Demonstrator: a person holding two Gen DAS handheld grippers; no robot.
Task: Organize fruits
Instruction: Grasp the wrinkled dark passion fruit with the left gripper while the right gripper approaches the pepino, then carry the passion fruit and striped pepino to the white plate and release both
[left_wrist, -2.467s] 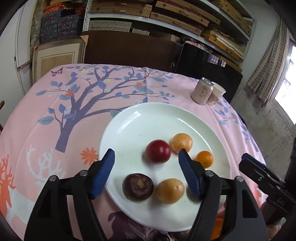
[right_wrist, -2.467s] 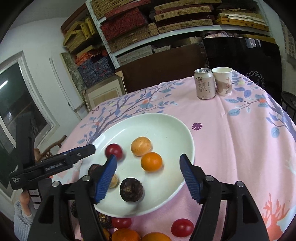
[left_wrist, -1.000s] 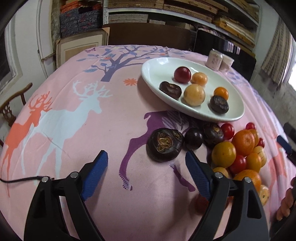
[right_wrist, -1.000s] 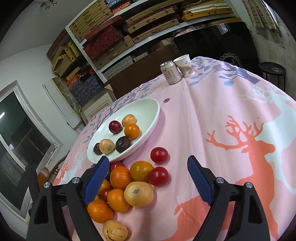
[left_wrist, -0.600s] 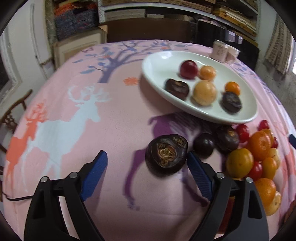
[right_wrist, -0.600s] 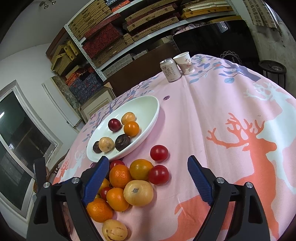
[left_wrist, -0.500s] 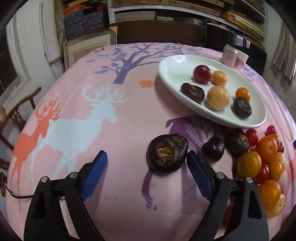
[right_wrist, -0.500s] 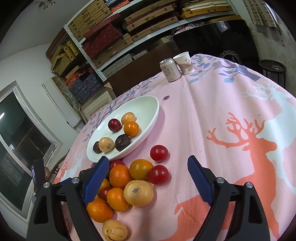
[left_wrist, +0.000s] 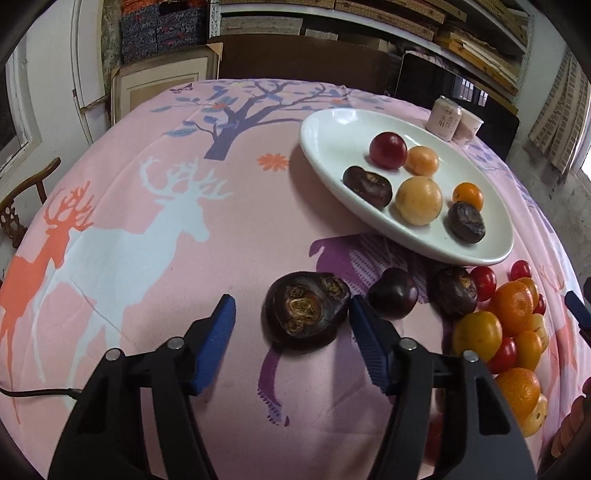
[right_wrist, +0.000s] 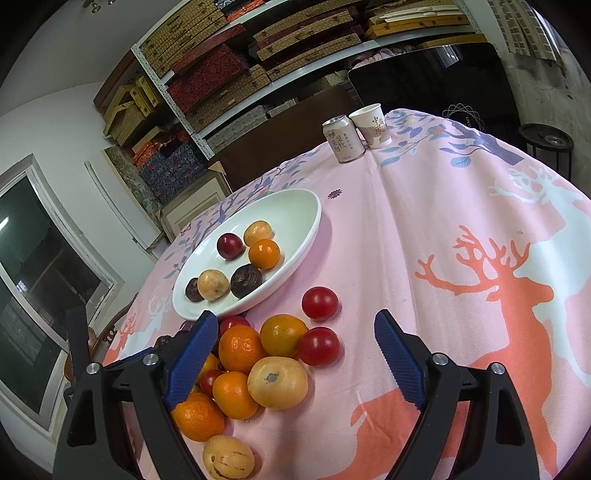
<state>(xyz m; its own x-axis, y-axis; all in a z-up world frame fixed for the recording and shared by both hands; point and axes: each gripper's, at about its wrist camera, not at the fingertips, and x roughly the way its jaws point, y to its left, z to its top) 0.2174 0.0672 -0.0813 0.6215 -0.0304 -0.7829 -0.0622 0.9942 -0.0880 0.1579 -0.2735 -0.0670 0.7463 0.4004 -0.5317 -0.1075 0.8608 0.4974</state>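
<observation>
The left gripper (left_wrist: 291, 317) was held wide around a dark wrinkled fruit (left_wrist: 307, 311), unclamped; the right gripper (right_wrist: 293, 345) was spread over the fruit pile (right_wrist: 258, 365), nothing gripped.

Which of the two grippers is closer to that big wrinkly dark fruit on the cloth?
Left. The left gripper straddles the dark fruit, fingers open. The right gripper hovers over the orange pile beyond it.
</observation>
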